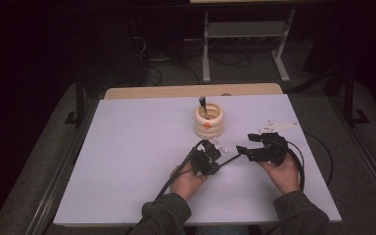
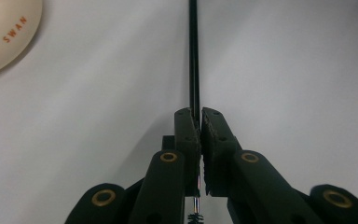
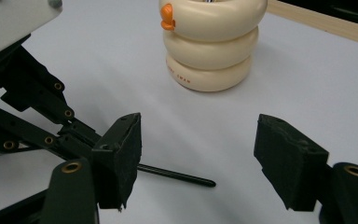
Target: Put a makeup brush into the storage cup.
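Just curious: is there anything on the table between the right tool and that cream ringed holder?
Nothing; in the right gripper view, bare white table separates right tool from holder.

Dark olive-grey sleeves, cuffs bunched at both wrists. Left gripper [image 1: 217, 145]: black, boxy body, thick black cable trailing off toward the near edge. Right gripper [image 1: 245, 145]: black linkage frame, looped black cable, pale grey three-cornered plate [image 1: 276, 127] on top. Jaws matte black with rough, ridged pads; arms carry brass-coloured rivets at each pivot.
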A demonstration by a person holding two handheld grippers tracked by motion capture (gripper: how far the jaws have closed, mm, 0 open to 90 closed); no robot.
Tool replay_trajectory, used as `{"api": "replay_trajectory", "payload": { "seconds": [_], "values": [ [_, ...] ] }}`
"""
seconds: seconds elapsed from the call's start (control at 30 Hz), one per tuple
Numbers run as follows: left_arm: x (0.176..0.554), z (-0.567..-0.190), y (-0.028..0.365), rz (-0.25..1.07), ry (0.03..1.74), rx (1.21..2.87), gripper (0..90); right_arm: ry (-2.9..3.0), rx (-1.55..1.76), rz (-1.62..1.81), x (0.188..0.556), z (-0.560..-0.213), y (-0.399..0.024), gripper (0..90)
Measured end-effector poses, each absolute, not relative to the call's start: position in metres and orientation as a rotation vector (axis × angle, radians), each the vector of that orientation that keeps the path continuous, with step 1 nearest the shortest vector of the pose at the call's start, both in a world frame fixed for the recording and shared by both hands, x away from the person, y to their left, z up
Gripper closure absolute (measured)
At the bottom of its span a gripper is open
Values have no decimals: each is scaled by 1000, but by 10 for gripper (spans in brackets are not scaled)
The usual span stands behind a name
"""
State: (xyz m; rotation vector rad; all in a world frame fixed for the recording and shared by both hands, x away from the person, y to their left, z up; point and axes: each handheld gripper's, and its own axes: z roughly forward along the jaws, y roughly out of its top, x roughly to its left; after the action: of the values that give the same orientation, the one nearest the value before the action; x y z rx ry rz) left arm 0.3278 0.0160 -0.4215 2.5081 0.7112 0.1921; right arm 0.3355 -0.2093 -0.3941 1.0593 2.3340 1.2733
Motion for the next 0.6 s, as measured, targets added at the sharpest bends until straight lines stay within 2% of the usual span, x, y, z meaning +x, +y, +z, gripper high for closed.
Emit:
{"api": "replay_trajectory", "payload": {
  "seconds": [0.6],
  "values": [
    [331,-413,34,159,686,2508,862,2376,1023,1260,334,-395,-202,310]
  ]
}}
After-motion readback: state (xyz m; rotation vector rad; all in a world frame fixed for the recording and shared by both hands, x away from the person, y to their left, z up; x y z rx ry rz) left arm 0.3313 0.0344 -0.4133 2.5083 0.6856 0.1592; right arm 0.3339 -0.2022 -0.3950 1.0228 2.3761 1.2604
